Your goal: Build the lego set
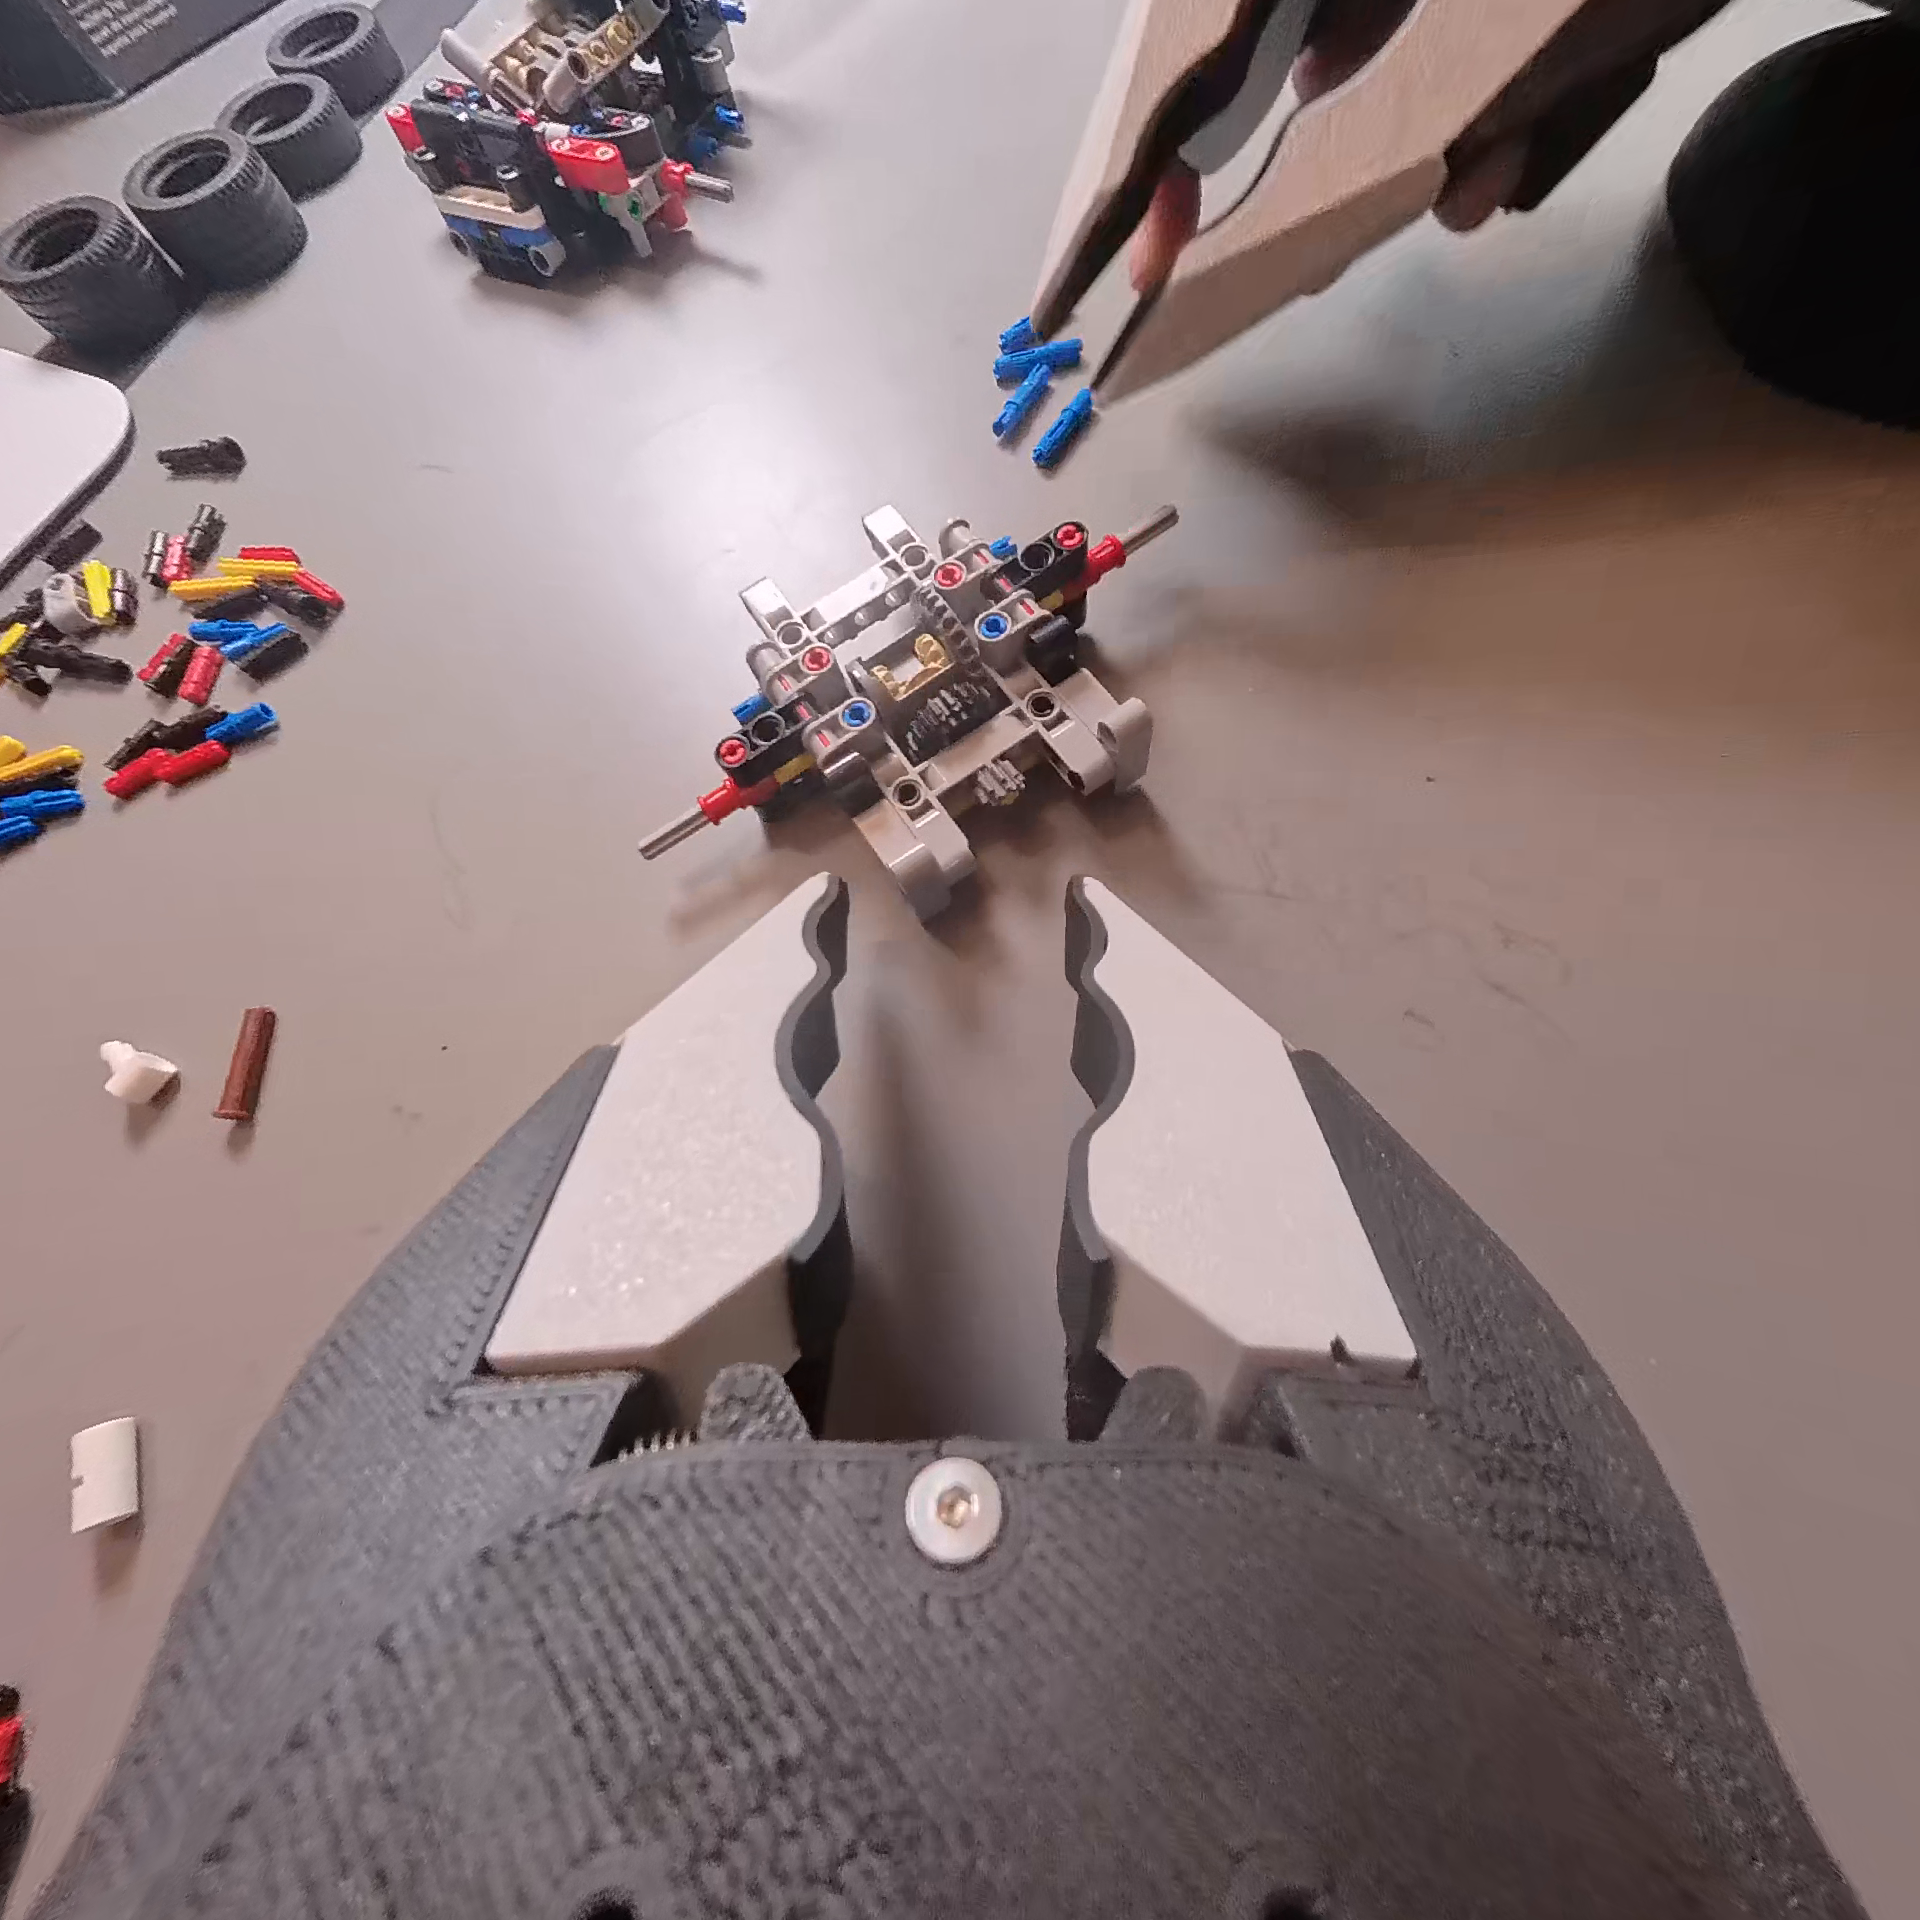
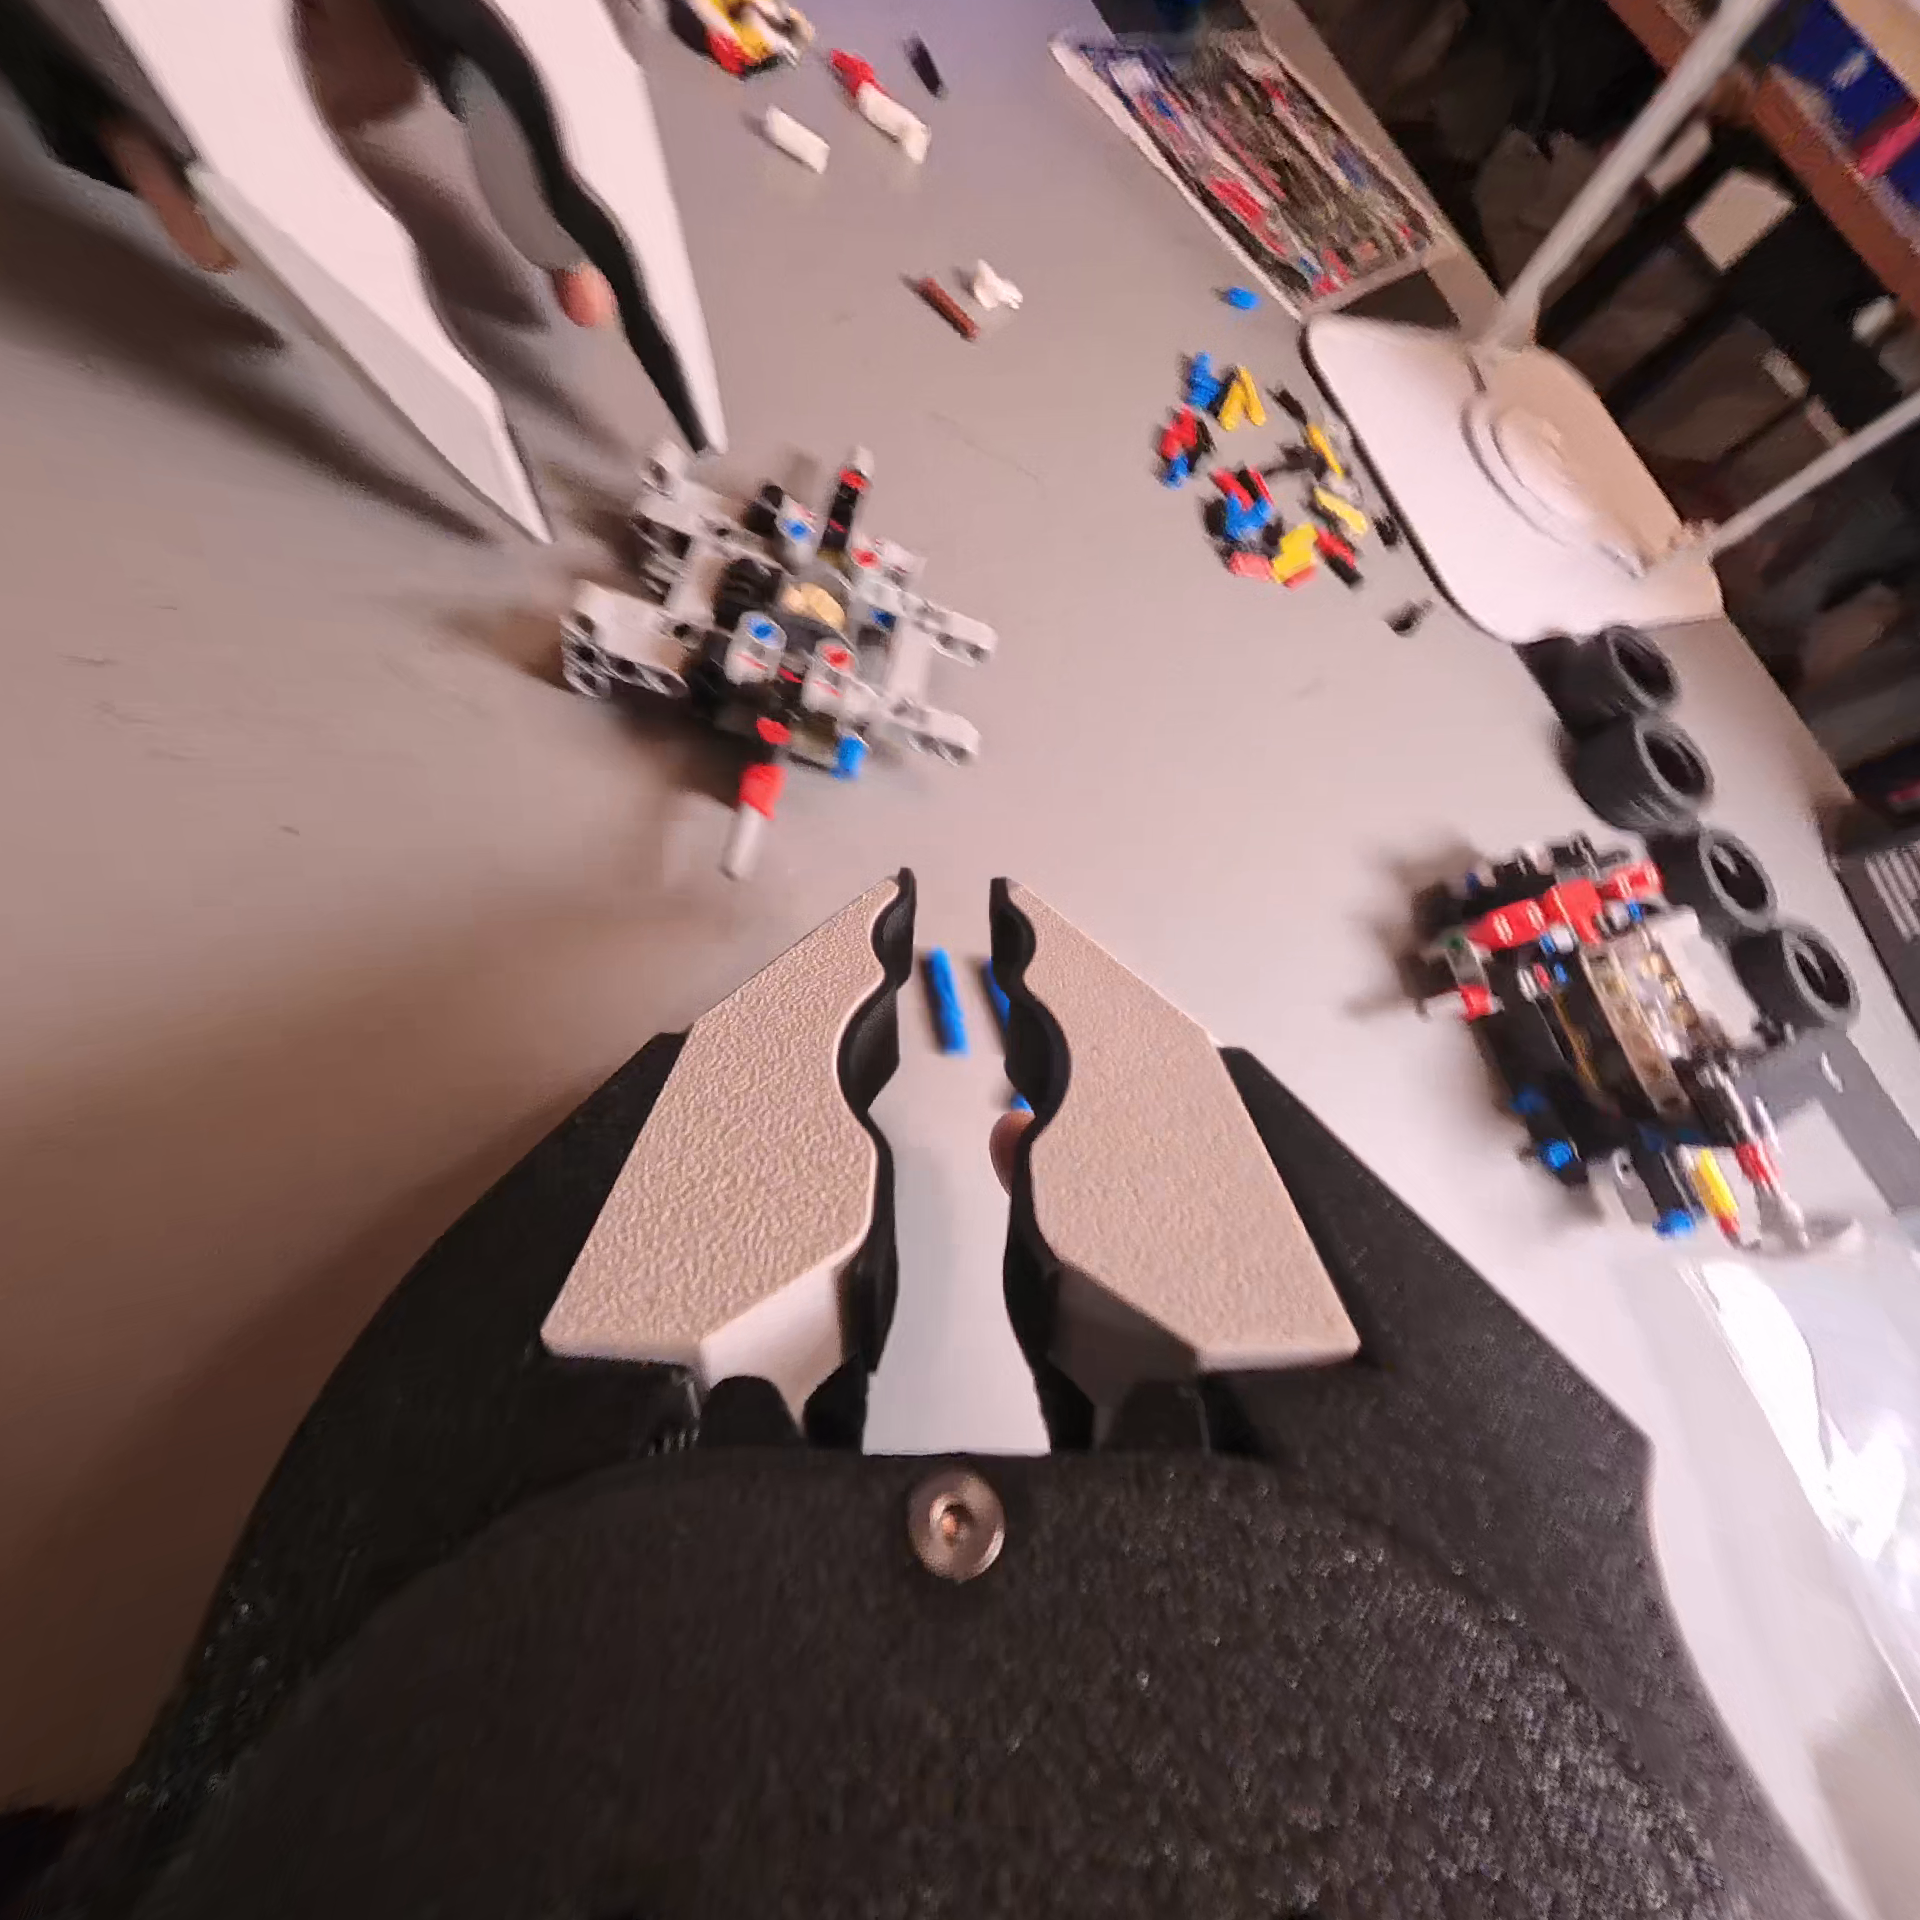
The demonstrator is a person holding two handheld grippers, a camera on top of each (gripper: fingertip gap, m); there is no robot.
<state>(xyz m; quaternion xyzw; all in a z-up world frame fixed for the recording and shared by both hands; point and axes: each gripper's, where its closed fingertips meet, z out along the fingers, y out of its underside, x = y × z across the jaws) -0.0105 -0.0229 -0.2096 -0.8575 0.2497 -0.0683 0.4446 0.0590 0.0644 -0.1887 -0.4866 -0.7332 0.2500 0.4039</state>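
While parted over bare grey tabletop (image 1: 1455, 831), left gripper (image 1: 956, 894) grasps nothing, just short of knobbly grey plastic gear assembly (image 1: 914, 675). Right gripper (image 2: 951, 894) (narrowly parted, unclenched) straddles ribbed blue plastic pins (image 2: 943, 997). Stacked black rubber tyres (image 1: 208, 197) beyond.

Grey table (image 1: 1455, 935) — brick assemblies (image 1: 914, 686), loose pins (image 1: 197, 665), black tyres (image 1: 208, 197).

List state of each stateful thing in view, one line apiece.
left hand-held gripper: open, empty, just short of grey gear assembly
right hand-held gripper: narrowly open, nothing gripped, over blue pins
grey gear assembly: flat on table, untouched
tyres: loose, unmounted
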